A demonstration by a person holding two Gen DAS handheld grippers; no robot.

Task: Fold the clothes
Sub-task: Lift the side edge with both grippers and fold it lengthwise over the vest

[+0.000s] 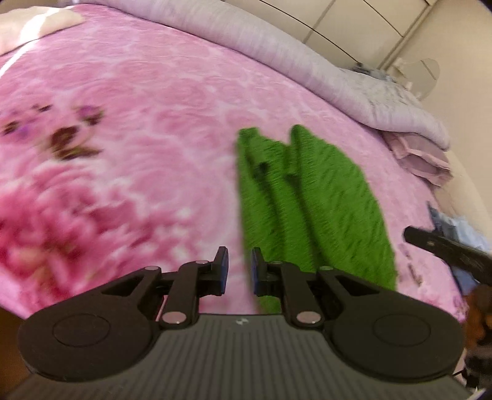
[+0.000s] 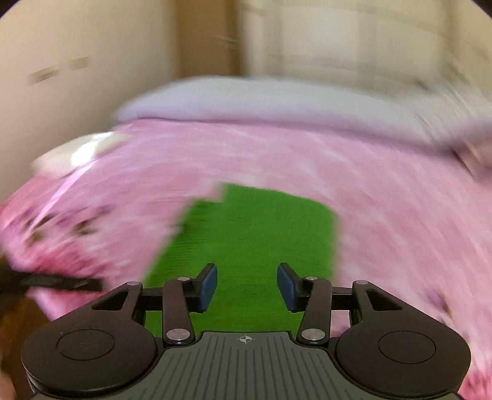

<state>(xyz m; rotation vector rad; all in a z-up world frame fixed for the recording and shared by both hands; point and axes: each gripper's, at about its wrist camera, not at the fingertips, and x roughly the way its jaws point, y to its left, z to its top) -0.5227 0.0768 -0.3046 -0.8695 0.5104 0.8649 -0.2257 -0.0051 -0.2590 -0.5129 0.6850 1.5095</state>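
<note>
A green garment [image 1: 310,203] lies on the pink flowered bedspread [image 1: 147,129], creased lengthwise, with two points at its far end. My left gripper [image 1: 240,270] hovers over its near left edge, jaws a little apart and empty. In the right wrist view the green garment [image 2: 246,234] lies straight ahead. My right gripper [image 2: 247,287] is open and empty above its near end. The right gripper's finger also shows in the left wrist view [image 1: 446,249] at the right edge. Both views are blurred.
A rolled lilac duvet [image 1: 276,52] runs along the far side of the bed. A folded pink cloth [image 1: 421,160] and blue clothes [image 1: 452,227] lie at the right. White wardrobes [image 1: 384,27] stand behind. A cream pillow [image 1: 33,24] is far left.
</note>
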